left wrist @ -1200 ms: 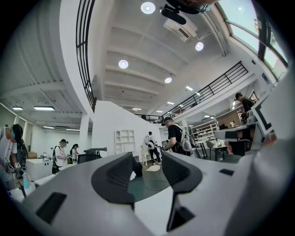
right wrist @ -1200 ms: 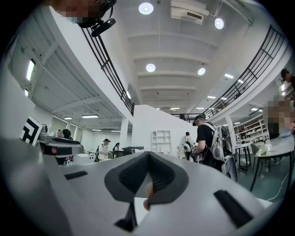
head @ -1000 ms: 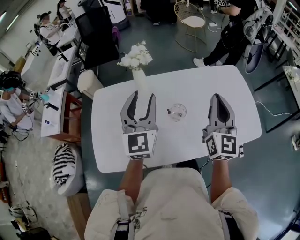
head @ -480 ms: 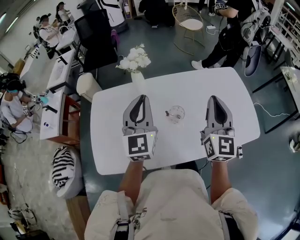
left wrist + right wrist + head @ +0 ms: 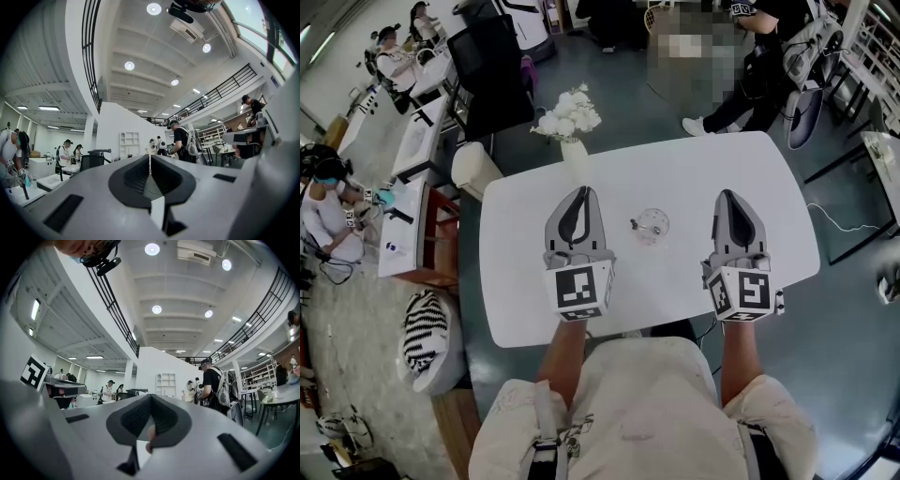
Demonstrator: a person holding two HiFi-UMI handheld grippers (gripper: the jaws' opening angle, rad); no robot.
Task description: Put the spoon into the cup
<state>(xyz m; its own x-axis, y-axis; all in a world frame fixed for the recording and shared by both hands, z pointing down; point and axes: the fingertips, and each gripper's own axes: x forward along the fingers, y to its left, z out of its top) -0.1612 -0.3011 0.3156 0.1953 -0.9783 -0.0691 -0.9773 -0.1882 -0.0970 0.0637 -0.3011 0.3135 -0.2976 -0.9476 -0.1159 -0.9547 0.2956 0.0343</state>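
Observation:
A small clear glass cup (image 5: 654, 225) stands on the white table (image 5: 694, 169), midway between my two grippers. A thin dark piece, likely the spoon (image 5: 637, 223), shows at the cup's left rim; I cannot tell whether it lies in the cup. My left gripper (image 5: 579, 191) rests over the table left of the cup, shut with nothing between its jaws. On the other side of the cup my right gripper (image 5: 729, 195) is shut too. Both gripper views look level across the room, with the left gripper (image 5: 150, 157) and the right gripper (image 5: 150, 397) closed and no cup or spoon in sight.
A white vase of white flowers (image 5: 570, 120) stands at the table's far left edge, just beyond my left gripper. People stand past the table's far right end (image 5: 759, 66) and sit at desks on the left (image 5: 328, 206). A striped cushion (image 5: 427, 330) lies on the floor.
My left gripper's jaws, wide apart a second ago, have closed on nothing. The right gripper, the cup and both hands have kept still.

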